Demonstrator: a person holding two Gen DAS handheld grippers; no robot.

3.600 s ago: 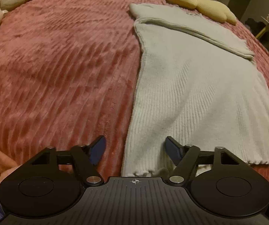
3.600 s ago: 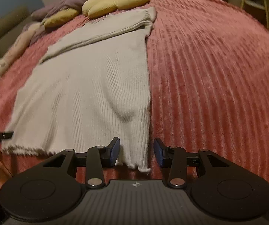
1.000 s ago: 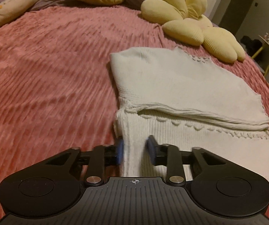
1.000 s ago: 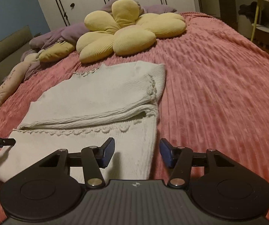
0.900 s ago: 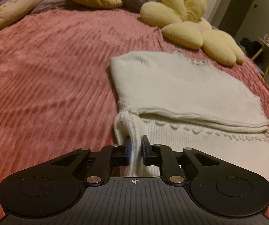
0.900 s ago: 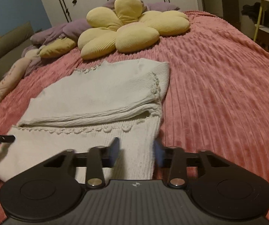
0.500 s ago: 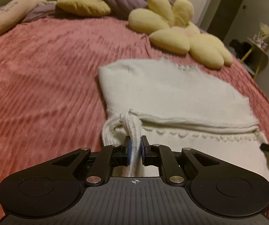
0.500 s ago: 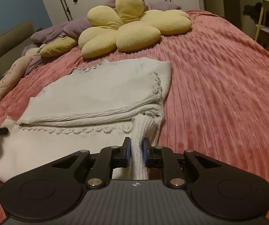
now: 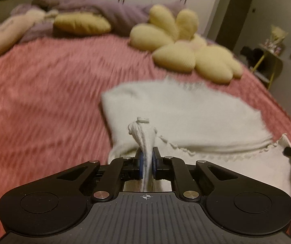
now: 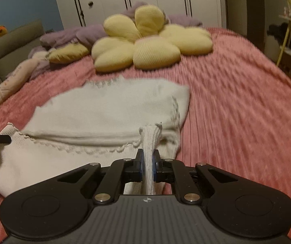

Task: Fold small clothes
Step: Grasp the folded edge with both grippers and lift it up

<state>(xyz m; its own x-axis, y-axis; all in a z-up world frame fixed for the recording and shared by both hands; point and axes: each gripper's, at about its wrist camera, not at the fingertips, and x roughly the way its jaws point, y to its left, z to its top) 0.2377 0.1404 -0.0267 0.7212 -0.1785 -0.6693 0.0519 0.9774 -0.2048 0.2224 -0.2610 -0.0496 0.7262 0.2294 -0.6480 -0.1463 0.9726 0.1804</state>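
Observation:
A white ribbed knit garment lies partly folded on the pink bedspread, its scalloped hem doubled over the far part. My left gripper is shut on the garment's near left corner, and a bunch of knit stands up between its blue pads. At the near right corner of the garment, my right gripper is shut on the fabric in the same way. Both pinched corners are lifted off the bed. Each gripper's tip shows at the edge of the other's view.
A yellow flower-shaped cushion lies just beyond the garment, with purple bedding and a yellow pillow behind. A long pale plush toy lies at the left edge. A small side table stands off the bed's right side.
Both grippers closed on the garment's near corners. The left one has since risen, pulling its corner up; the right one holds its pinched corner in about the same place.

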